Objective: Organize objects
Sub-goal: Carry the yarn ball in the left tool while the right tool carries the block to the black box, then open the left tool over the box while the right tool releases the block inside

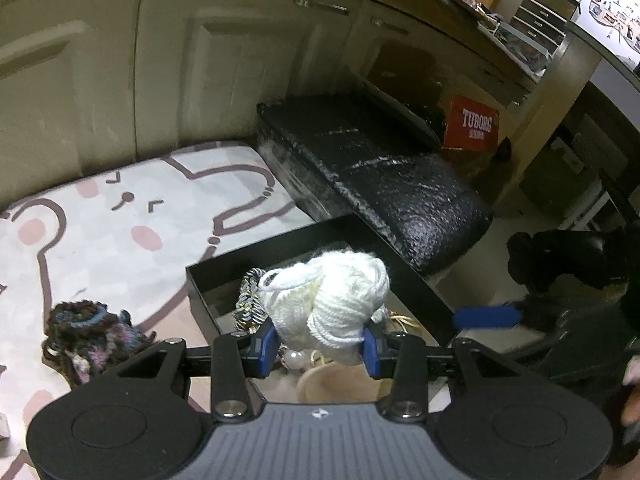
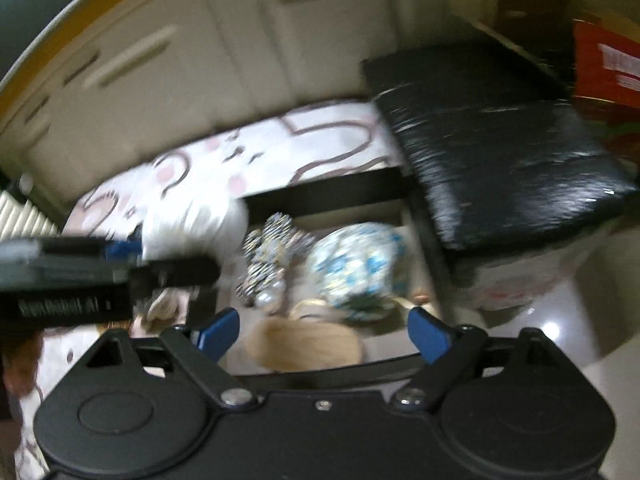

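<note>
My left gripper (image 1: 320, 346) is shut on a white ball of yarn (image 1: 332, 300) and holds it above the near end of a black open box (image 1: 280, 246). The box holds a black-and-white braided piece (image 1: 250, 300), pearls (image 1: 295, 359) and a tan item (image 1: 336, 384). In the blurred right wrist view my right gripper (image 2: 320, 332) is open and empty over the same box (image 2: 324, 194), above a blue-patterned pouch (image 2: 360, 268) and the braided piece (image 2: 268, 260). The left gripper with the white yarn (image 2: 196, 228) shows at the left there.
A dark multicoloured crochet bundle (image 1: 90, 336) lies on the bear-print mat (image 1: 100, 220) left of the box. A black padded bench (image 1: 372, 176) stands right behind the box, cabinet doors (image 1: 220, 60) behind. A red Tuborg carton (image 1: 472, 124) stands far right.
</note>
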{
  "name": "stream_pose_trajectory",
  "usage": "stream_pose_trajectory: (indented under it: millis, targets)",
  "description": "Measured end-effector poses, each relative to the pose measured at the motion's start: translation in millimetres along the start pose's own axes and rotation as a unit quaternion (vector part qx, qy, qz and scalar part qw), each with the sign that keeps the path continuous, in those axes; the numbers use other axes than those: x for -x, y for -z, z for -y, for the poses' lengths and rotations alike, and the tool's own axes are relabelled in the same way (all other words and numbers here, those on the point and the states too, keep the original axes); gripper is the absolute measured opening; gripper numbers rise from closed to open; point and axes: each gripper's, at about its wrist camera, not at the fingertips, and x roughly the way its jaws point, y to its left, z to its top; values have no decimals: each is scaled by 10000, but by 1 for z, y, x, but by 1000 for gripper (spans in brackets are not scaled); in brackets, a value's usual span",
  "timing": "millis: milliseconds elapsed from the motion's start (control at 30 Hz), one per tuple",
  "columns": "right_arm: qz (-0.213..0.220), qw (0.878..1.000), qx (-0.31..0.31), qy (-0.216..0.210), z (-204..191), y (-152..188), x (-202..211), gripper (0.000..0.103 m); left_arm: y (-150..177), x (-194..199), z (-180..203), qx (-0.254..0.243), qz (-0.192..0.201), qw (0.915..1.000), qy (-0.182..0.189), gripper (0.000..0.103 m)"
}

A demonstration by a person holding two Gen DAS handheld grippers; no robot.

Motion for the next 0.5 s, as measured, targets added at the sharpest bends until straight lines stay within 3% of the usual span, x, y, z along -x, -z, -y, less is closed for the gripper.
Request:
stream_pose_trajectory:
  millis: [267,500]
  targets:
    - [203,9989,-334,268,18,-5,15,90,8,-15,5,41,-362,9993,20,43]
    - [312,9941,-1017,206,35,-10,21,79,9,-38,22,5,-534,9984,203,43]
